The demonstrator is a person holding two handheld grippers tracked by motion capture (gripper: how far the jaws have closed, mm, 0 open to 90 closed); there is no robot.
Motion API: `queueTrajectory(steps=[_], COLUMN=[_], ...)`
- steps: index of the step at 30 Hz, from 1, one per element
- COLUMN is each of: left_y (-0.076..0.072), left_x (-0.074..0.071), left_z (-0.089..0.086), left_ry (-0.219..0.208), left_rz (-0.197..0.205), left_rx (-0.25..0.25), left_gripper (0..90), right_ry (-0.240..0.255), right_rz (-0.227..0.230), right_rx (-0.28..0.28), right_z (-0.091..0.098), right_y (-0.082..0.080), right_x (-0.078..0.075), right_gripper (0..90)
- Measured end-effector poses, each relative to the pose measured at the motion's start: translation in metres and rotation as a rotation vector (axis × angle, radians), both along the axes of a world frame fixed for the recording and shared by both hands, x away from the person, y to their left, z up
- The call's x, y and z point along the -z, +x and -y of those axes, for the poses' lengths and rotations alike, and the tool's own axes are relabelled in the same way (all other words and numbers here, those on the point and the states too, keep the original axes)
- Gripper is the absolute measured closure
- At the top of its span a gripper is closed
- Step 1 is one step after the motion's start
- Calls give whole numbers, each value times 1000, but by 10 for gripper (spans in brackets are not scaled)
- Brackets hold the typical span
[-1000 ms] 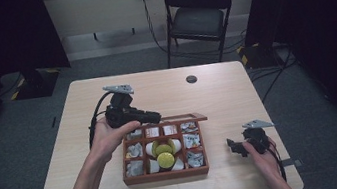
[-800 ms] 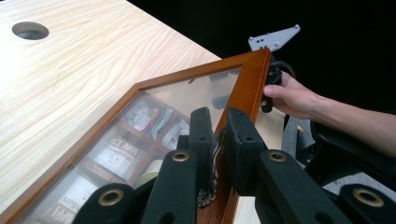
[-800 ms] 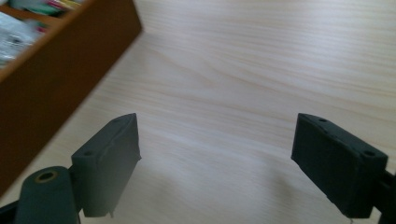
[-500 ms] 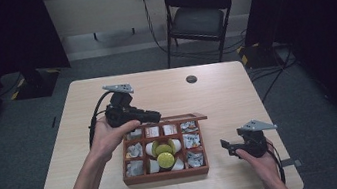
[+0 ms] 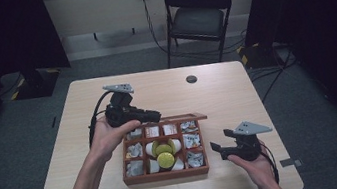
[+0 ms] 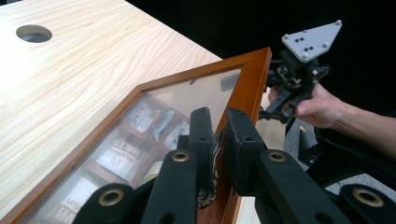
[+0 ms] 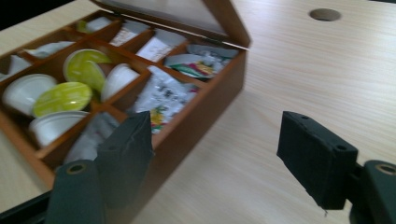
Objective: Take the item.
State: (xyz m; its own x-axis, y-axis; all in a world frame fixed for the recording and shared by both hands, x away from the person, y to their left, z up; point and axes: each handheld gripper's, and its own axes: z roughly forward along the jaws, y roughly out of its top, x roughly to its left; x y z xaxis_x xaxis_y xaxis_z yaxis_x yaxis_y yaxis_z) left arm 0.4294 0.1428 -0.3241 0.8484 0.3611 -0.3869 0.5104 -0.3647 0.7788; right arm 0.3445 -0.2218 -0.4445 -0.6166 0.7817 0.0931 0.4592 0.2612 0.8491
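A wooden compartment box (image 5: 166, 175) sits mid-table with its glass-paned lid (image 5: 183, 118) raised. Sachets and yellow-topped capsules (image 5: 165, 159) fill the compartments. My left gripper (image 5: 154, 114) is at the box's far-left corner, shut on the lid's wooden frame (image 6: 250, 79); in the left gripper view the jaws (image 6: 218, 126) pinch that frame. My right gripper (image 5: 215, 148) hovers just right of the box, held in the hand. Its jaws (image 7: 222, 154) have just been closing and stand apart with only bare table between them. The box wall (image 7: 201, 107) lies to their left.
A round cable hole (image 5: 191, 79) is in the table's far side. A black folding chair (image 5: 198, 17) stands beyond the table. Bare tabletop stretches right of the box and along the far edge.
The right hand has lifted its gripper off the table and brought it a little closer to the box's right side. The left gripper and lid have stayed put.
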Motion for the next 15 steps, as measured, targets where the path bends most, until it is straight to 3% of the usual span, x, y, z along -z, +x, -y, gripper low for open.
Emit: queueTrajectory(steps=[8,15], left_y=[1,2], left_x=[-1,-1], left_z=[0,-1], left_ry=[2,-1], left_rz=[3,-1], left_rx=[-1,3], left_gripper=[816,816], right_ry=[-2,-10], right_rz=[15,3], right_rx=[-87,-159], right_z=[-22,-45], right_y=[-6,-4], right_x=[-3,-5], right_gripper=[290,298])
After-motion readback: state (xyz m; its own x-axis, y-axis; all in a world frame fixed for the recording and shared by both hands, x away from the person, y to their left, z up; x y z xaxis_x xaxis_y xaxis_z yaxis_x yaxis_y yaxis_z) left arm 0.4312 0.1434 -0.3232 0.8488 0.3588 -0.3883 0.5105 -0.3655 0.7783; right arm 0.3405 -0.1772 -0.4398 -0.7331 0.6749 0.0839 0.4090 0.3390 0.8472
